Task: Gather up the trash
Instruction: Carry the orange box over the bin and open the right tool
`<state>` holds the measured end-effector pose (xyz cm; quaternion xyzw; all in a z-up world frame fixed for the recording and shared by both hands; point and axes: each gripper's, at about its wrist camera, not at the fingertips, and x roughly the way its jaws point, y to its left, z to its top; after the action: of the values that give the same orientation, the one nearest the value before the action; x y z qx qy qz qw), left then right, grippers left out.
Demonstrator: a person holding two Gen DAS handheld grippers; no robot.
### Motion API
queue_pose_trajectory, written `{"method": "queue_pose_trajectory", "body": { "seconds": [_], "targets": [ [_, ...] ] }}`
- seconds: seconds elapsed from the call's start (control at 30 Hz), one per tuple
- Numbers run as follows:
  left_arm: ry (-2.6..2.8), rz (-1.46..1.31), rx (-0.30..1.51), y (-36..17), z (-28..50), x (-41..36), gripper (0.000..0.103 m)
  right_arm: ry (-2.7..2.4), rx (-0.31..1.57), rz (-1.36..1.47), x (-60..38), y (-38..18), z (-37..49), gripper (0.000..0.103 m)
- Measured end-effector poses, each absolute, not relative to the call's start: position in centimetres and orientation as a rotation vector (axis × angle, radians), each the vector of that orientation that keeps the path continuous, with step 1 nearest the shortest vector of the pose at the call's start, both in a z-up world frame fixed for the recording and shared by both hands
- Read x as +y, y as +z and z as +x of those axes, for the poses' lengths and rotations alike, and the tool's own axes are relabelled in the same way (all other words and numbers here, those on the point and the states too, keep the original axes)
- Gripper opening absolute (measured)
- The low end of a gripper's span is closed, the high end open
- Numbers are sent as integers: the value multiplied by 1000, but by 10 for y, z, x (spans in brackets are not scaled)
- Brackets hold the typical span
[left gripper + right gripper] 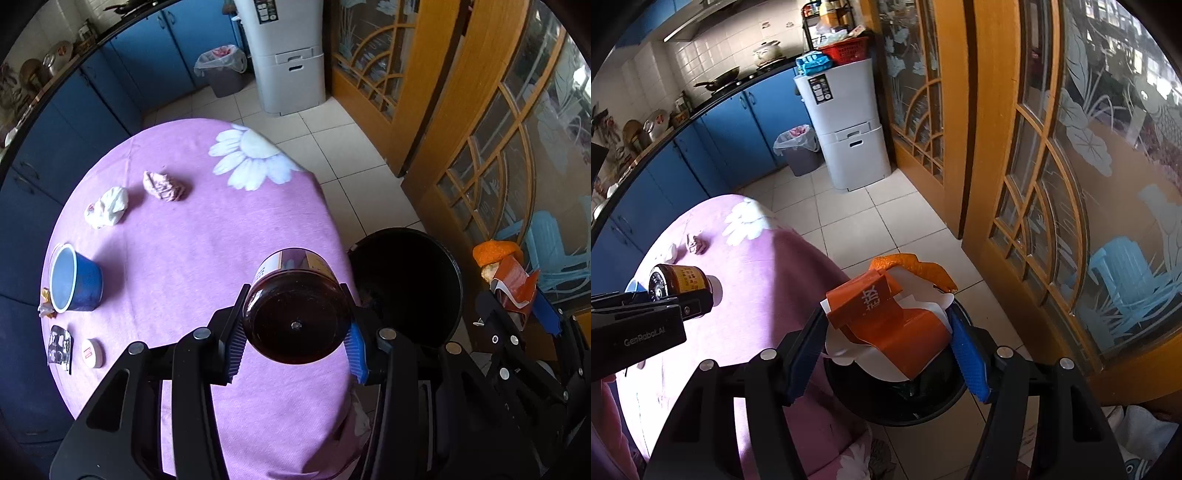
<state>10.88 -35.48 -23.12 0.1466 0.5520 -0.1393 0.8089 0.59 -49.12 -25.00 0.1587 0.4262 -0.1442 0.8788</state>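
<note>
1. Right gripper (pixel 886 332) first: its blue ribbed pads are clamped on a crumpled orange-and-white paper carton (pixel 886 321) with a curl of orange peel (pixel 912 269) riding loose on top, centre of the right wrist view, right over the round black plastic bin (pixel 897 406).
2. Risk here: that peel is only resting on the carton, so a tilt could flip it onto the beige floor tiles (pixel 849 229) instead of into the bin.
3. Left gripper (pixel 295 328): jaws pinched on a dark brown glass jar with a yellow label (pixel 295 314), bottom facing the camera, mid-frame above the pink tablecloth (pixel 184 240), the bin just to its right.
4. Smooth round glass, narrow pads; it could swivel or slip, and I judge it would break on tile.
5. Let go early and it lands on the cloth.
6. Both claws are converging on one bin; they could bump.
</note>
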Motion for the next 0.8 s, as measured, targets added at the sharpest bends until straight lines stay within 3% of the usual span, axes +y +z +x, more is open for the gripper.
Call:
{"method": "queue_pose_trajectory", "body": {
  "seconds": [0.8],
  "targets": [
    [-333,371,1169,-235,114,-401,46,-281,905,389,-516,-273,17,66]
  ]
}}
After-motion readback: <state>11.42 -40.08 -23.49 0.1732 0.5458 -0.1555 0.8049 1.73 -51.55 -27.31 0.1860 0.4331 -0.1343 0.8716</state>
